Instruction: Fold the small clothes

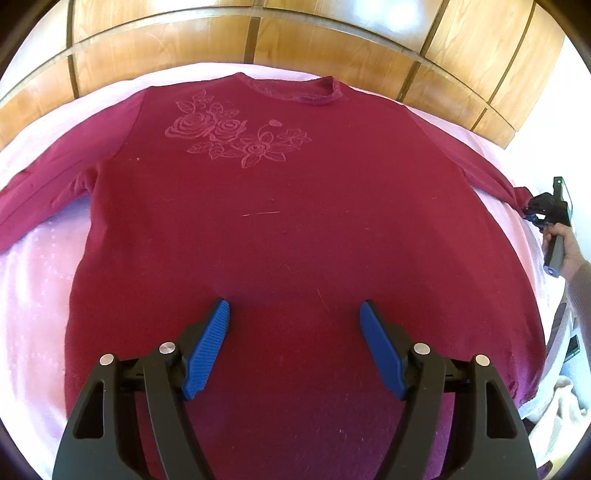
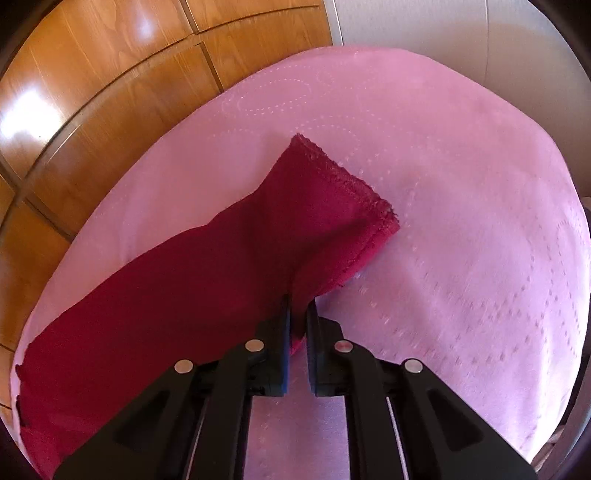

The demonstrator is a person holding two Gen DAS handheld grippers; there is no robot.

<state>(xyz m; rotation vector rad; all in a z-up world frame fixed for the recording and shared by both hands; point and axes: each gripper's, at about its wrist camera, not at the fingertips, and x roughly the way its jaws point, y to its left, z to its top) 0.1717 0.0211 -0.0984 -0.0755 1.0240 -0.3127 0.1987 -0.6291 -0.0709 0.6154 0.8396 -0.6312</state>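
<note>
A dark red long-sleeved shirt with a rose print lies flat, front up, on a pink bedspread, neck away from me. My left gripper is open and empty, hovering over the shirt's lower middle. My right gripper is shut on the lower edge of the shirt's right sleeve, near the cuff. It also shows far right in the left wrist view, held by a hand. The sleeve lies stretched out on the bedspread.
A wooden panelled wall runs behind the bed, also in the right wrist view. A pale wall stands at the far right. The bed's right edge drops off beside the hand.
</note>
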